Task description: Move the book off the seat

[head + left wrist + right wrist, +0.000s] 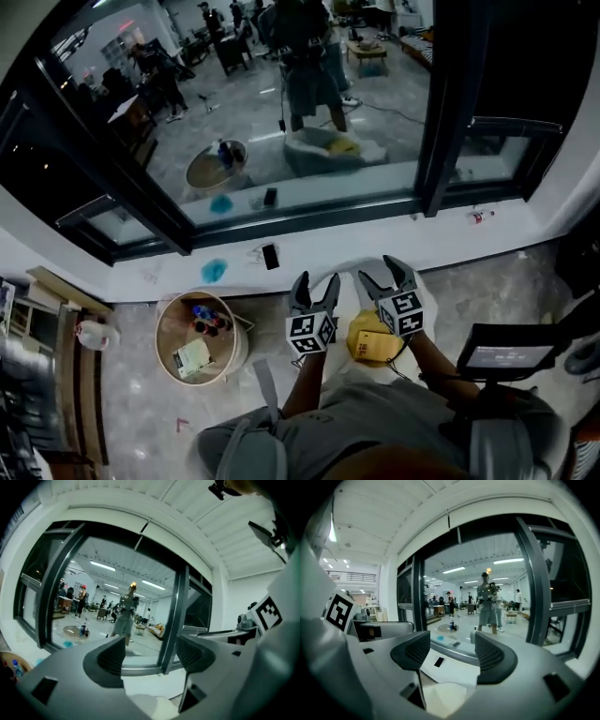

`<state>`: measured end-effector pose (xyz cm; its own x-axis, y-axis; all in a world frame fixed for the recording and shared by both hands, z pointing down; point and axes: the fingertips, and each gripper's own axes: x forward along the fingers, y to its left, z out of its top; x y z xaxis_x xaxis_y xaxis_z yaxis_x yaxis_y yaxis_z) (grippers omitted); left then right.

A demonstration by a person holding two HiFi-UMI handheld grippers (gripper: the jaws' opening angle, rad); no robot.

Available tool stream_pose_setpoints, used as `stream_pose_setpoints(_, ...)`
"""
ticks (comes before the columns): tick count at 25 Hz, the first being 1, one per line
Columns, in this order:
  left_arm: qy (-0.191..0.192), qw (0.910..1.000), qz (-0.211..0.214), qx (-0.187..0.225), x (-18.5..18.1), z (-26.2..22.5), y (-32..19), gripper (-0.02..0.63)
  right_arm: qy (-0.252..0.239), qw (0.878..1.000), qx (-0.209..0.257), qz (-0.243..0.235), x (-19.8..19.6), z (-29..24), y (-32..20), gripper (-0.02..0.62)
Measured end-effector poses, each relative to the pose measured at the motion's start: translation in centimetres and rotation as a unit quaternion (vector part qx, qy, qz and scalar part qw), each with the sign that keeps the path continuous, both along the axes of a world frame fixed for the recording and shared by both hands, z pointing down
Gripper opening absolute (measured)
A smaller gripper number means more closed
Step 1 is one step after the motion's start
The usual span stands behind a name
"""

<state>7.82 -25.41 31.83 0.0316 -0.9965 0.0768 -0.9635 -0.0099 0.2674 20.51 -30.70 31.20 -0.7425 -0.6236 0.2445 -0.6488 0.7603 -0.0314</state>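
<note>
A yellow book [372,345] lies on a white seat [420,292] just in front of me, in the head view. My right gripper [384,274] hovers over the book's far side, open, with nothing between its fingers. Just left of it is my left gripper [315,281], also open and empty, beside the book. In the left gripper view the jaws [150,656] frame the window, with the seat's pale edge [152,708] below. The right gripper view shows its jaws [452,651] spread over the white sill [454,670] and seat [445,698]. Neither gripper view shows the book.
A large dark-framed window [441,103] stands close ahead above a white sill holding a black phone [270,256] and a blue object [214,270]. A round wooden basket [173,361] holding small items sits on the floor at left. A dark screen on a stand [511,354] is at right.
</note>
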Motion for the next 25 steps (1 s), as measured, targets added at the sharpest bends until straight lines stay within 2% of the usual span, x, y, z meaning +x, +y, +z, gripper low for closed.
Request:
stream_pose_setpoints(3,-0.015,0.9987,-0.049,-0.005,0.4,-0.7,-0.6,0.344,-0.001,0.999,0.023,-0.044,0.0,-1.0,-1.3,0.310)
stream_pose_setpoints(5,-0.021,0.9980,-0.060,0.004,0.9,-1.9,-1.2,0.344,-0.008,0.999,0.028,-0.037,0.7,-1.8,-2.4,0.310)
stream_pose_setpoints(8,-0.025,0.9984,-0.045,0.024,1.9,-3.3,-2.4,0.344,-0.010,0.999,0.030,-0.008,1.5,-2.4,-3.8,0.310)
stream_pose_setpoints(11,-0.021,0.9987,-0.022,0.040,1.3,-4.0,-2.4,0.344,-0.012,1.000,0.017,0.019,0.4,-1.8,-3.7,0.310)
stream_pose_setpoints(17,-0.032,0.9982,-0.004,0.051,-2.8,-4.5,-2.7,0.344,-0.025,0.998,0.061,0.000,-4.0,-3.7,-2.3,0.310)
stream_pose_setpoints(21,-0.049,0.9973,-0.003,0.056,-4.7,-5.3,-3.1,0.344,-0.047,0.997,0.061,0.016,-4.6,-4.6,-3.1,0.310)
stream_pose_setpoints(25,-0.040,0.9981,-0.004,0.046,-5.2,-4.0,-2.8,0.344,-0.040,0.998,0.045,0.019,-4.6,-3.3,-3.4,0.310)
